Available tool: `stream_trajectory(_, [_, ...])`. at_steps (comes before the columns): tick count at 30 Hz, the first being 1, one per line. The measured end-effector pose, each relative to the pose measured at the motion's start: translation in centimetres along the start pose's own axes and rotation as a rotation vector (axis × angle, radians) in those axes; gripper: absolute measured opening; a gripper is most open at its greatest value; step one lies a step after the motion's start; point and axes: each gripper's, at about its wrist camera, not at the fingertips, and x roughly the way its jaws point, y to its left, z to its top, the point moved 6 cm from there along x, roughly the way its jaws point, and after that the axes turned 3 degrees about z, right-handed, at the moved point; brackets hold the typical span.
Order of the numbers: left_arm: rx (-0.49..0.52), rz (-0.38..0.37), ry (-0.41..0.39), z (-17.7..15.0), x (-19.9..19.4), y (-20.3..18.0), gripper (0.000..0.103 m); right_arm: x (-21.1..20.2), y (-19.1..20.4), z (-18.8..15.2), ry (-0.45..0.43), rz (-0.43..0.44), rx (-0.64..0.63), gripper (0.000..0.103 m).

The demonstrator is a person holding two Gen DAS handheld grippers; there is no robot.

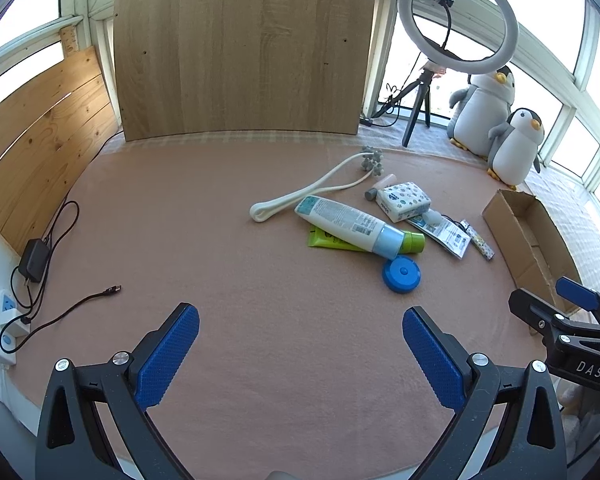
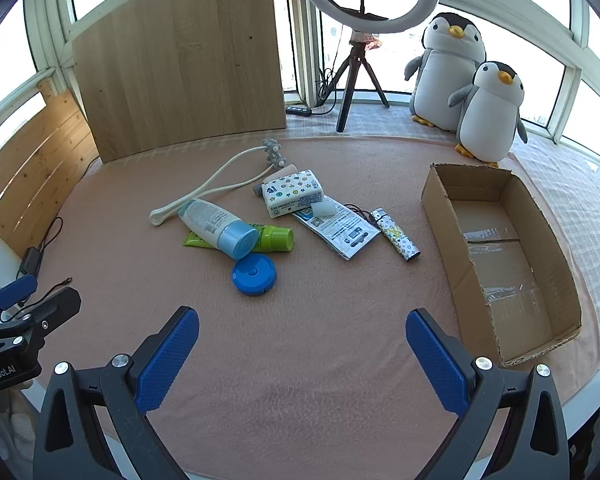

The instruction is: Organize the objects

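Observation:
A heap of small items lies mid-table on the pink cloth. A white bottle with a pale blue cap rests across a green tube. In front of them sits a round blue tape measure. A patterned tissue pack, a printed sachet, a patterned lighter and a cream massager lie around. An open cardboard box stands at the right. My left gripper and right gripper hover open near the front edge, holding nothing.
A wooden board leans at the back. A ring light on a tripod and two plush penguins stand behind the table. At the left lie a power strip, a black adapter and a loose cable.

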Motion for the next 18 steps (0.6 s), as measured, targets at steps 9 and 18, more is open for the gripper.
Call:
stream_trajectory(9, [-0.001, -0.001, 0.0, 0.03, -0.02, 0.03, 0.103, 0.1, -0.08, -0.11, 0.005, 0.0, 0.008, 0.102])
stream_trajectory(18, [0.002, -0.003, 0.0, -0.09, -0.02, 0.03, 0.103, 0.15, -0.02, -0.18, 0.006, 0.0, 0.008, 0.102])
